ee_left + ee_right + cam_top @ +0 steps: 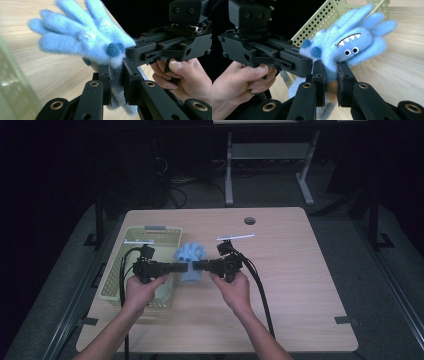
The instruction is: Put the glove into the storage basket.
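Observation:
A fluffy blue plush monster (190,254) with white teeth and googly eyes is held just above the wooden table (290,270), between both grippers. My left gripper (181,267) comes in from the left and my right gripper (197,266) from the right, their tips nearly meeting. In the left gripper view the plush (82,37) fans out above, and the left gripper (116,75) is shut on its lower part. In the right gripper view the right gripper (330,69) is shut on the plush (357,37) below its face. Each hand squeezes its trigger.
A yellow-green perforated basket (167,236) stands on the table's left side, right behind the left gripper. A round cable hole (249,220) sits near the table's far edge. Black cables trail from both grippers toward the front edge.

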Demonstrator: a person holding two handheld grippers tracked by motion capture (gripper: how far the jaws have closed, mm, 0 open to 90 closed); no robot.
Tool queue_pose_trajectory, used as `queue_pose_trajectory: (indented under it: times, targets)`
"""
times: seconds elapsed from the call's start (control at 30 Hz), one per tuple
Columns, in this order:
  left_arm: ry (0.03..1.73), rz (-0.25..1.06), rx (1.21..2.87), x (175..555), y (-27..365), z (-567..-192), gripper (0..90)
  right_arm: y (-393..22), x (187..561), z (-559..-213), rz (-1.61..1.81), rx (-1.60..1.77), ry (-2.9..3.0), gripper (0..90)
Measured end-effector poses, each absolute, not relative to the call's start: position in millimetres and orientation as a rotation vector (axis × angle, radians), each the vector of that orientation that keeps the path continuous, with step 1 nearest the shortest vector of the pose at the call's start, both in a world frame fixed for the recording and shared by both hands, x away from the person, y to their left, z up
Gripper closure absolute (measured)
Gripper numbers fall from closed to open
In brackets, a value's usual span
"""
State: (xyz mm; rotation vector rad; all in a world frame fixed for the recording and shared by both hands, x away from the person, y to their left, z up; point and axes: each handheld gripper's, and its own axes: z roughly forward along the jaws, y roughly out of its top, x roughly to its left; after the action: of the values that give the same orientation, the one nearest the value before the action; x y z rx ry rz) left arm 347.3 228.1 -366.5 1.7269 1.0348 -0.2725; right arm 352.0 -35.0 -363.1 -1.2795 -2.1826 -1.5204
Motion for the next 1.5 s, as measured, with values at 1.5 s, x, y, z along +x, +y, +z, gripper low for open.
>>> queue_pose_trajectory:
  times: [1.5]
  targets:
    - [1.128, -0.205, 1.721, 353, 323, -352, 84.2, 60, 377, -363, -1.539, -1.186, -2.123, 79.5]
